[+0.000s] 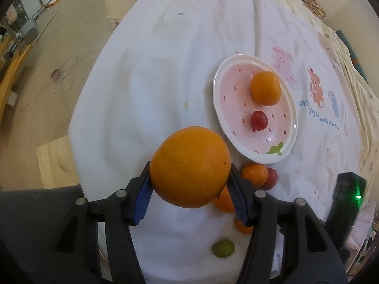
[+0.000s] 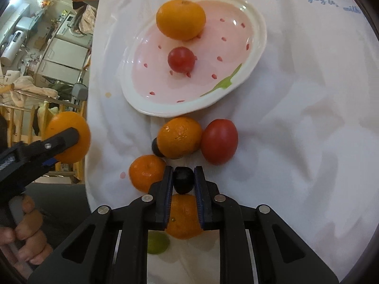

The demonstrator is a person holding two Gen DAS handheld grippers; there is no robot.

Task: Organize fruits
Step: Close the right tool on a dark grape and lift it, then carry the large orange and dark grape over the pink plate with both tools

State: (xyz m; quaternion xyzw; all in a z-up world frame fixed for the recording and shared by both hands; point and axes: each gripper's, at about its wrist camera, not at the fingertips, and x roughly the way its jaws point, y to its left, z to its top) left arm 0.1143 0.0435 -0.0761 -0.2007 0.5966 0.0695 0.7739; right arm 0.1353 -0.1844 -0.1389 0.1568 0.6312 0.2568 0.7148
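My left gripper (image 1: 189,182) is shut on a large orange (image 1: 190,166) and holds it above the white cloth, near the left of the pink strawberry plate (image 1: 227,87). The plate (image 2: 258,35) holds an orange (image 2: 181,20) and a small red fruit (image 2: 181,59). My right gripper (image 2: 183,179) is shut on a small dark grape (image 2: 183,180) just above the cloth. Near it lie three oranges (image 2: 178,137), a red tomato-like fruit (image 2: 219,140), another dark grape (image 2: 156,148) and a green fruit (image 2: 157,242). The left gripper with its orange (image 2: 68,137) shows at the left in the right wrist view.
The table is covered by a wrinkled white cloth (image 1: 165,71) with cartoon prints at the right. The table edge runs along the left, with floor and furniture beyond it. The right gripper's body (image 1: 345,201) with a green light shows at the right in the left wrist view.
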